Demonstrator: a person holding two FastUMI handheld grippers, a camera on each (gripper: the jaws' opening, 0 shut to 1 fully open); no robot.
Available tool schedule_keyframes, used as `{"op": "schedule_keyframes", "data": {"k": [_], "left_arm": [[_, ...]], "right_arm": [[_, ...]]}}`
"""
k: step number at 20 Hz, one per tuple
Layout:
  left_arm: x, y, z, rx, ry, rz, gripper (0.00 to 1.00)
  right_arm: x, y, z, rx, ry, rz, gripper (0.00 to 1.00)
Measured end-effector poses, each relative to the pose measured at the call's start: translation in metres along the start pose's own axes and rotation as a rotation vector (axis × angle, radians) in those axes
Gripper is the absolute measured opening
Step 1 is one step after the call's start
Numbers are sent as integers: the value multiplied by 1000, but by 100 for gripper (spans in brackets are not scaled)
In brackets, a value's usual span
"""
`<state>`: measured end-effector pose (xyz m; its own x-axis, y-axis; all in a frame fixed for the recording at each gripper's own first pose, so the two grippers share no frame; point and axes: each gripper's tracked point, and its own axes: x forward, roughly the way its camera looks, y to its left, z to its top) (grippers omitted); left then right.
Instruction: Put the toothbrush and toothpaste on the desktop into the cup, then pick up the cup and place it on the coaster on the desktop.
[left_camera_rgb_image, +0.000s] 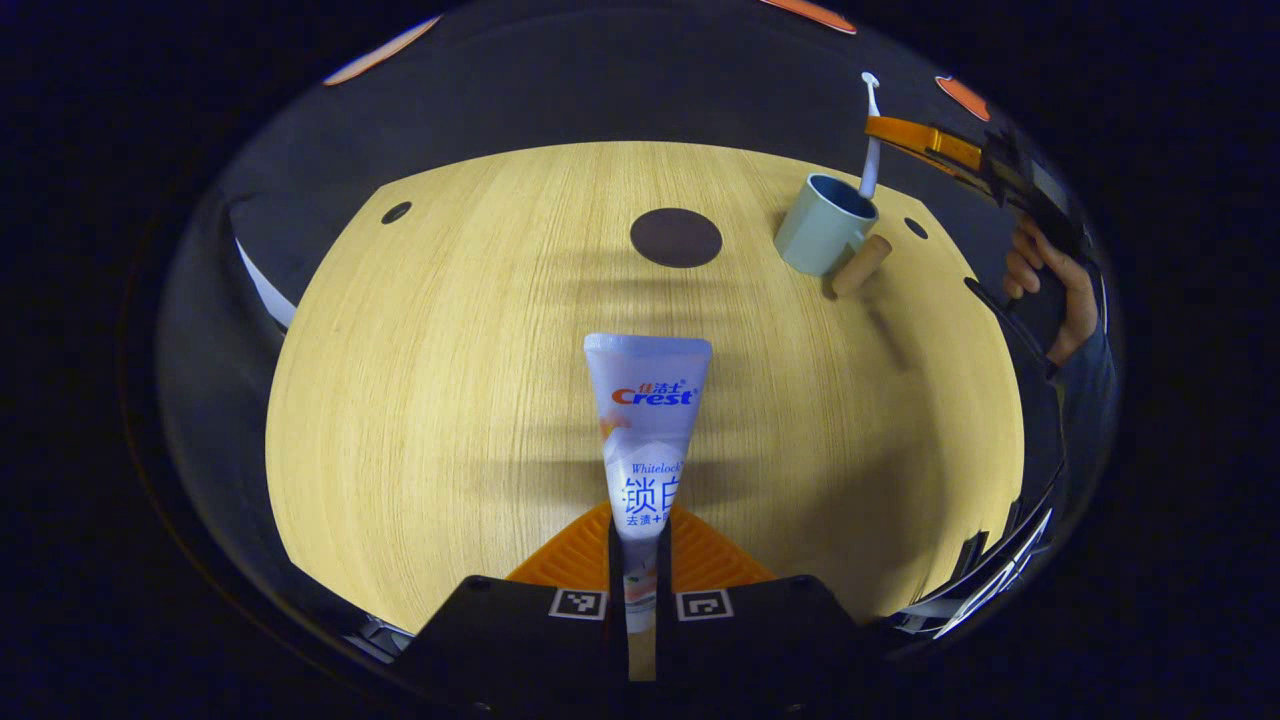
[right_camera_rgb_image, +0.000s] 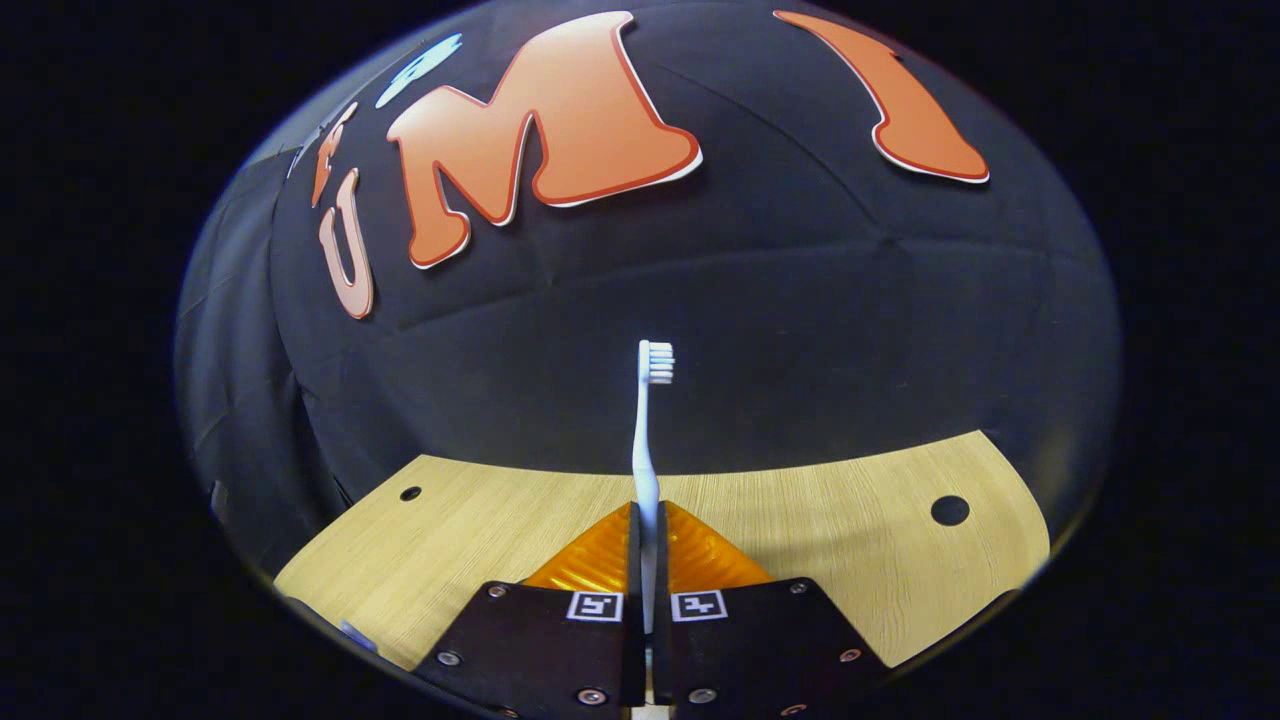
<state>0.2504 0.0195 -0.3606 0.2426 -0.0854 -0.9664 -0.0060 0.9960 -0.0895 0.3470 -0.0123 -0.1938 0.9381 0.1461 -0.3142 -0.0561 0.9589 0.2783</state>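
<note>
Left gripper (left_camera_rgb_image: 640, 560) pinches the toothpaste (left_camera_rgb_image: 647, 430) short of the cup (left_camera_rgb_image: 822, 228); right gripper (right_camera_rgb_image: 647, 560) pinches the toothbrush (right_camera_rgb_image: 647, 450) in the cup

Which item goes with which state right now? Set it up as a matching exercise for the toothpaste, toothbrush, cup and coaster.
Items:
1. toothpaste
2. toothbrush
3. cup
4. coaster

States:
A. lies on the desktop with nothing on it
B. gripped in the right tool
C. stands on the desktop, apart from the coaster
D. gripped in the left tool

Pairs: 1-D, 2-B, 3-C, 4-A
</note>
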Motion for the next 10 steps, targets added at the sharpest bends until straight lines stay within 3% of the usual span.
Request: {"op": "schedule_keyframes", "data": {"k": [1,2,3,6,10], "left_arm": [[-23,15,-36,-8,-1,7,11],[-44,16,-2,-12,-3,15,11],[-60,21,-14,-16,-6,22,11],[-50,28,-21,-21,-16,34,11],[-35,2,-2,0,-31,35,11]], "right_arm": [[4,0,-3,3,1,4,4],[9,-1,-8,3,10,2,4],[12,-1,-15,0,22,4,4],[18,0,-31,-22,52,4,4],[22,0,-51,-43,72,-7,4]]}}
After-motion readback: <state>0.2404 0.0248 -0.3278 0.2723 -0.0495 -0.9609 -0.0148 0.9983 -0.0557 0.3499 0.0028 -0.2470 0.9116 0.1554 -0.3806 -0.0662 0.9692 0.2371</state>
